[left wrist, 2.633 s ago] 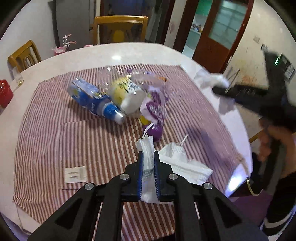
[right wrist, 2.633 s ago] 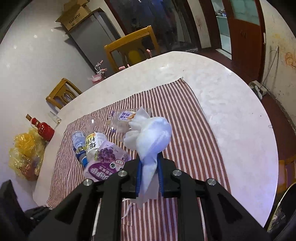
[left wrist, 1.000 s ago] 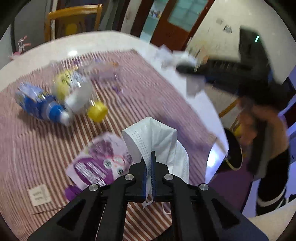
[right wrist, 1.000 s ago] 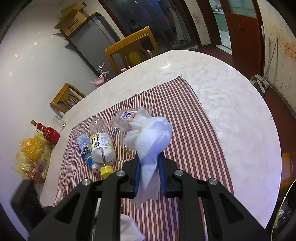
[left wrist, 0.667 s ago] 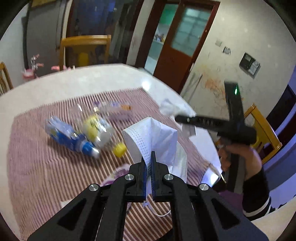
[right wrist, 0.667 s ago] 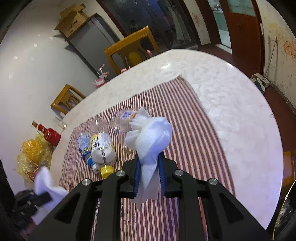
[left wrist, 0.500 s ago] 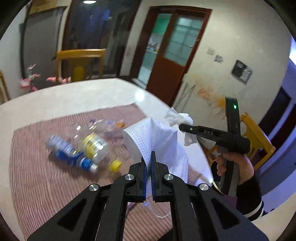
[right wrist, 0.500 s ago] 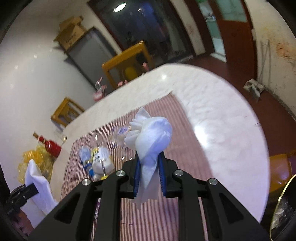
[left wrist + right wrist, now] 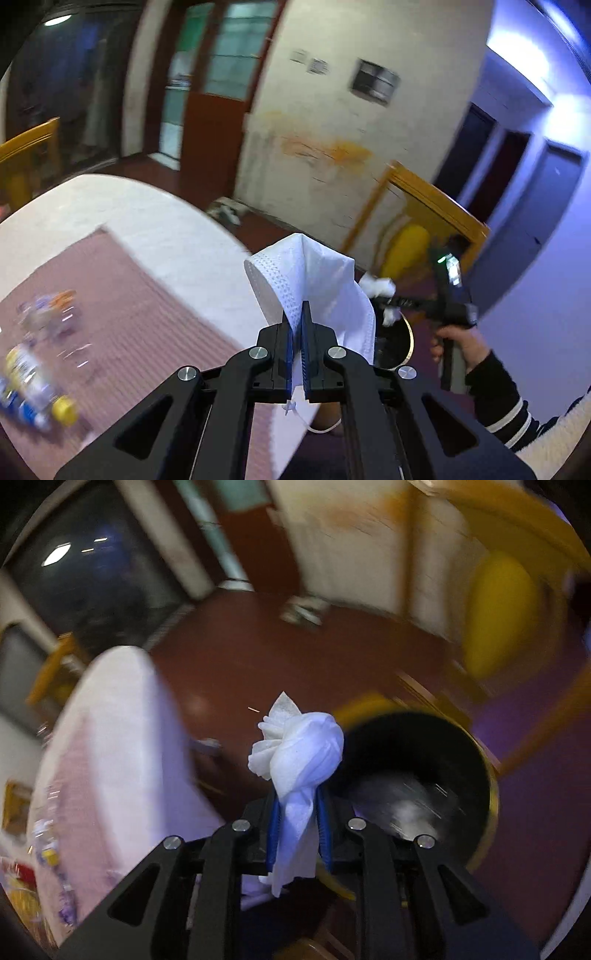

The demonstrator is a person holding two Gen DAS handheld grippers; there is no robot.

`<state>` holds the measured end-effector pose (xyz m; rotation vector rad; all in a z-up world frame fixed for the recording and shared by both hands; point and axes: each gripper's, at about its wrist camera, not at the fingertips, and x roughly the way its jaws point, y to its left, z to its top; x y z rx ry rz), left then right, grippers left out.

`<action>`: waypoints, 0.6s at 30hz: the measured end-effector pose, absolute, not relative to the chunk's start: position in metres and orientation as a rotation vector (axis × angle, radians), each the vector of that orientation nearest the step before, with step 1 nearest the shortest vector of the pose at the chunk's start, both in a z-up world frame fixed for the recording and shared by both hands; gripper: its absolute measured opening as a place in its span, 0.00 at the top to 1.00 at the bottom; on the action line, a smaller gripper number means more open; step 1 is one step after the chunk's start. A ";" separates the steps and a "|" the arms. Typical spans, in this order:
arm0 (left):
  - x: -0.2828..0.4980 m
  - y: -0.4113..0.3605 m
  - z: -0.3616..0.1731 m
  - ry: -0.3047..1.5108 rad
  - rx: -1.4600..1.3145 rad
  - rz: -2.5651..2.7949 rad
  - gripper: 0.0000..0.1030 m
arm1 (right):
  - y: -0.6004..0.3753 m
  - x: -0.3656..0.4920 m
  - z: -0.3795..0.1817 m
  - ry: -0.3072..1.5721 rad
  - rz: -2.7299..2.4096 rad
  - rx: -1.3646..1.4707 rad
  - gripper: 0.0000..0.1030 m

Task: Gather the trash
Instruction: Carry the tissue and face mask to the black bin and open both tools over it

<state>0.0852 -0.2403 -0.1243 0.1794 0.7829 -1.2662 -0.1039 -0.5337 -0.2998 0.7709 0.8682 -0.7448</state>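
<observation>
**A:** ok so the only container I can find is the black bin [image 9: 417,760] with the gold rim, sitting on the red floor just off the table [image 9: 110,746] edge. Anything in it?

**B:** something pale and crumpled down inside, but it's smeared with blur so I can't tell what. In the left wrist view the bin [image 9: 404,339] is mostly hidden behind the face mask [image 9: 314,280], only a sliver of rim shows.

**A:** and the grippers?

**B:** left gripper [image 9: 298,332] has its jaws pressed together on the mask's edge, mask sticking up above the table edge near the bin. Right gripper [image 9: 297,819] is up over the bin, tissue wad [image 9: 299,757] between the blue pads. Its jaws are easing apart, but the tissue looks like it's touching both pads.

**A:** you can see that gripper from the left cam too, right?

**B:** yeah, right gripper [image 9: 388,301] held by a hand [image 9: 461,343] in a striped sleeve, a bit of white tissue [image 9: 376,286] at its tip. Its jaws are too small there to read.

**A:** rest of the trash?

**B:** bottles [image 9: 33,373] on the striped cloth [image 9: 129,314], far from the bin. Totally blurred and cut off at the frame edge.
</observation>
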 end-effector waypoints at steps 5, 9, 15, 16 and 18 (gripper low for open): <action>0.049 -0.325 -0.146 0.805 0.277 -1.394 0.98 | -0.569 -0.141 -0.367 0.990 -0.811 0.950 0.23; 0.018 -0.386 -0.170 0.859 0.363 -1.479 0.98 | -0.573 -0.182 -0.358 0.894 -0.915 0.959 0.17; -0.043 -0.494 -0.234 0.947 0.575 -1.534 0.98 | -0.584 -0.244 -0.333 0.734 -1.076 0.949 0.16; -0.055 -0.513 -0.254 0.966 0.622 -1.525 0.97 | -0.587 -0.255 -0.331 0.715 -1.100 0.942 0.16; -0.074 -0.548 -0.290 1.023 0.707 -1.509 0.92 | -0.586 -0.271 -0.328 0.685 -1.144 0.929 0.15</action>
